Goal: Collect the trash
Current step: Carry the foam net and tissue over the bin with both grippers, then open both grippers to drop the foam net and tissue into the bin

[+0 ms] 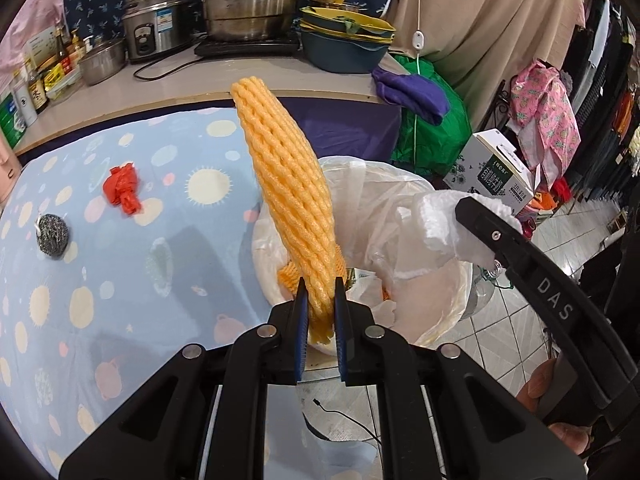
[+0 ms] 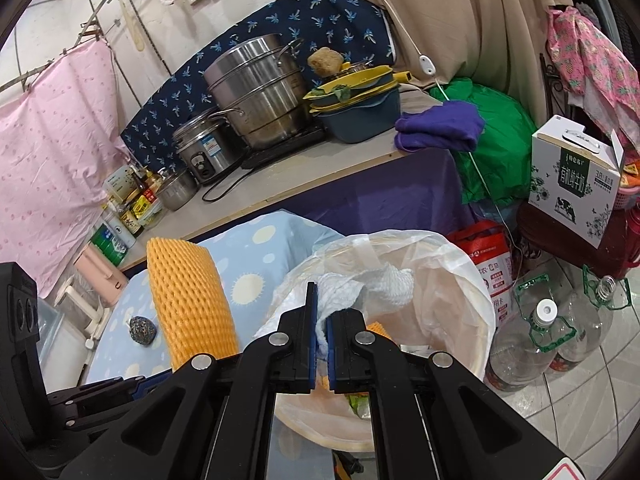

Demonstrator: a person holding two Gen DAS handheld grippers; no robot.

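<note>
The left gripper [image 1: 321,312] is clamped on the lower end of an orange foam fruit net [image 1: 288,184], ribbed and tapered, its long axis pointing toward 11 o'clock above the bag-lined trash bin [image 1: 448,320]. The right gripper [image 2: 322,320], lettered "DAS", pinches a white foam net [image 2: 380,284] over the bin.

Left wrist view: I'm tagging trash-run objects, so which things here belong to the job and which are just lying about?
Job:
orange foam net
white foam wrap
lined bin
red crumpled bag

Lying about:
steel scourer
pots
purple cloth
milk carton box
</note>
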